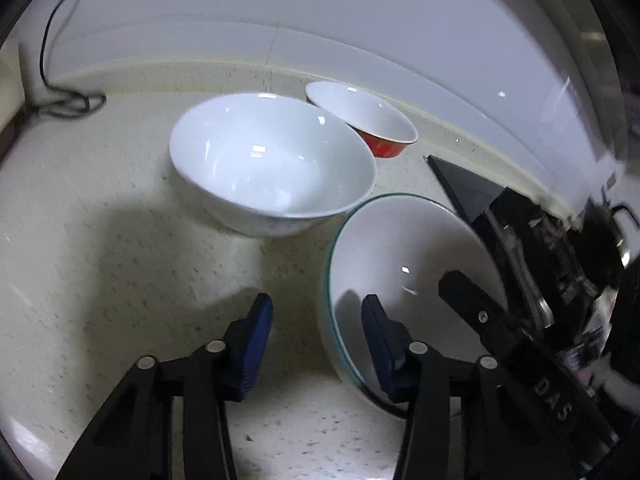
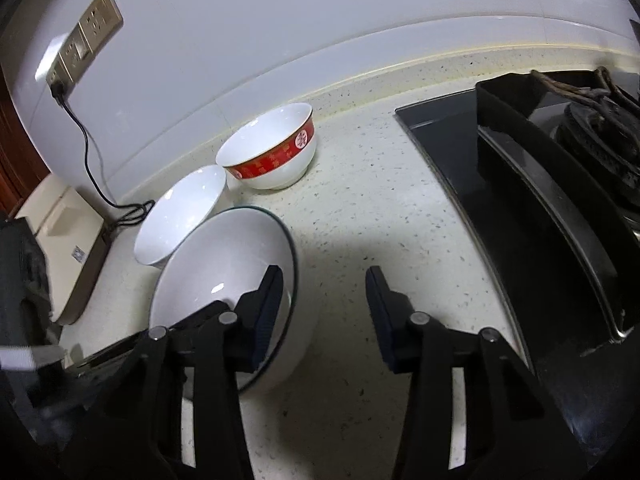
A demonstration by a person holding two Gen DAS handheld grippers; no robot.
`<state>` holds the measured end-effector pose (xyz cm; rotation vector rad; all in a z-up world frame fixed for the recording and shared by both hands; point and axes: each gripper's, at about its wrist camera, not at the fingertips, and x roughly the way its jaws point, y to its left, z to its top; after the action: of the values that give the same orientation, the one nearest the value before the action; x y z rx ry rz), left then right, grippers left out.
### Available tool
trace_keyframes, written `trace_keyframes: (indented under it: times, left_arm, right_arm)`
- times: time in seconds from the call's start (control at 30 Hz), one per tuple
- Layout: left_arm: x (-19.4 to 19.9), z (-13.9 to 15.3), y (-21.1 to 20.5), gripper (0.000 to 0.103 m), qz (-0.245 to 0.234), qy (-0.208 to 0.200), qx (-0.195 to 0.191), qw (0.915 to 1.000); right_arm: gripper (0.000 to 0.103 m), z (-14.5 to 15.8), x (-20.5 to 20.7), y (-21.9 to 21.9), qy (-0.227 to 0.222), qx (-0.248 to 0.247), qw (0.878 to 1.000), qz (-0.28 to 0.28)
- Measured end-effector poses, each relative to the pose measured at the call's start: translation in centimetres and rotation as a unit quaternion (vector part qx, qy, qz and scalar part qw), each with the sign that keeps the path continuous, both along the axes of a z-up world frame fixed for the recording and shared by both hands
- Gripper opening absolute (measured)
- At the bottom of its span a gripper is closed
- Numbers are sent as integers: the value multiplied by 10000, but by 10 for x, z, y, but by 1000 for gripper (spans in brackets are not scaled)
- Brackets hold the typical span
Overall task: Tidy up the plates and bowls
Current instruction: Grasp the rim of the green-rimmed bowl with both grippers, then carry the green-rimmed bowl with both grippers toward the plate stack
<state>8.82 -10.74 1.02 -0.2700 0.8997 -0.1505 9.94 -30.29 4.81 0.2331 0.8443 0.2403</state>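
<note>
A white bowl with a teal rim point(image 1: 400, 248) point(image 2: 224, 264) stands on the speckled counter point(image 2: 380, 200). My left gripper point(image 1: 317, 302) straddles its left rim, one blue pad inside the bowl and the other outside. Neither pad presses on the rim. My right gripper point(image 2: 324, 272) straddles the opposite rim the same way, its outer pad well clear of the wall. One of its fingers point(image 1: 468, 300) shows inside the bowl. Behind stand a larger plain white bowl point(image 1: 272, 164) point(image 2: 180, 216) and a red-banded bowl point(image 1: 372, 120) point(image 2: 272, 148).
A black glass cooktop point(image 2: 480, 184) point(image 1: 460, 184) with a burner lies to the right. A tiled wall runs along the back. A black cable point(image 2: 92, 168) drops from a wall socket point(image 2: 84, 40) to a beige appliance point(image 2: 68, 240) at the left.
</note>
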Motion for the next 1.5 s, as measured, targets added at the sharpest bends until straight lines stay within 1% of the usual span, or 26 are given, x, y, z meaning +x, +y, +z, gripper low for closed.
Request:
trace_keyframes:
  times: [0.03,0.07,0.1,0.17,0.23,0.37,0.5,0.6,0.73,0.8,0.97,1.13,1.27,1.43,1.5]
  left_arm:
    - [0,-1,0,45,-40,4,-46,10000]
    - [-1,-1,-1,40,-98,10,-138,9999]
    - [-1,-2,-2,33,-166,47,-217,9996]
    - [-4,-1,-7,25,-278,20,-178,9995]
    - [-5,0,-12,25,-276,-54,-20,9996]
    - [-6,0,-11,25,-272,-10,-131,9995]
    - [-6,0,-11,24,-222,-20,-134,9997]
    - [-18,3,-6,24,-190,-68,-143,9997]
    - [-25,3,-1,24,-118,-89,-204,9997]
    - [-29,3,3,24,-54,-112,-224,9997]
    - [-41,9,11,24,178,-345,-26,9992]
    - [-45,15,31,24,493,-463,-83,9977]
    - [-50,18,43,24,702,-540,-86,9960]
    - [-50,21,47,24,891,-667,-11,9938]
    - [-50,21,52,24,952,-665,-64,9932]
  right_arm:
    - [27,0,0,2,-19,9,10000,68]
    - [17,2,-2,5,-90,-39,9999,123]
    - [15,4,-5,8,-142,-139,9997,132]
    - [14,5,-9,8,-165,-103,9997,144]
    - [14,4,-9,4,-154,-33,9998,157]
    - [14,5,-11,6,-165,-51,9997,185]
    - [15,7,-13,7,-195,-49,9995,251]
    - [15,8,-16,7,-240,5,9992,333]
    - [15,9,-19,13,-272,-2,9985,471]
    - [15,10,-21,15,-292,11,9982,518]
    - [15,11,-26,26,-334,55,9969,710]
    - [15,12,-31,44,-368,69,9945,977]
    - [16,10,-30,51,-199,263,9936,1076]
    - [16,2,-24,56,249,681,9923,1007]
    - [16,2,-23,59,334,712,9919,996]
